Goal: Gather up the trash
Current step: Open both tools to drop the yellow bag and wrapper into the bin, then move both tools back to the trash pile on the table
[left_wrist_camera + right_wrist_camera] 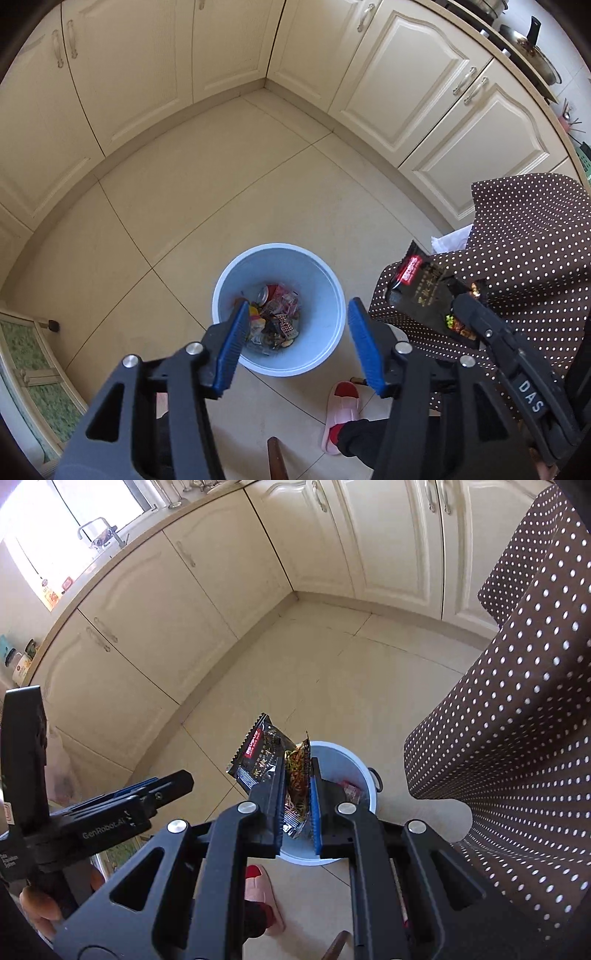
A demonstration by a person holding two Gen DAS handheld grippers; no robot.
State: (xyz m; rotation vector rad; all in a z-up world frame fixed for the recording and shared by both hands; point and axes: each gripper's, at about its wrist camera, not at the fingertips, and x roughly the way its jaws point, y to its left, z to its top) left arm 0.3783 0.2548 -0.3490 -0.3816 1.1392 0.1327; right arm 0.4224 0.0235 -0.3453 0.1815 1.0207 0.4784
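A pale blue trash bin [325, 295] stands on the tiled floor with several wrappers and a can [266, 293] inside. My left gripper [297, 314] is open and empty above the bin. My right gripper [298, 771] is shut on a black noodle wrapper [258, 757] and holds it above the bin's near rim [354, 760]. The wrapper [421, 288] and the right gripper [491, 343] also show at the right of the left wrist view. The left gripper [147, 794] shows at the left of the right wrist view.
Cream kitchen cabinets [413, 85] line two walls and meet in a corner. A table under a brown polka-dot cloth [517, 720] stands right of the bin. The person's foot in a pink and red slipper [341, 410] is just in front of the bin.
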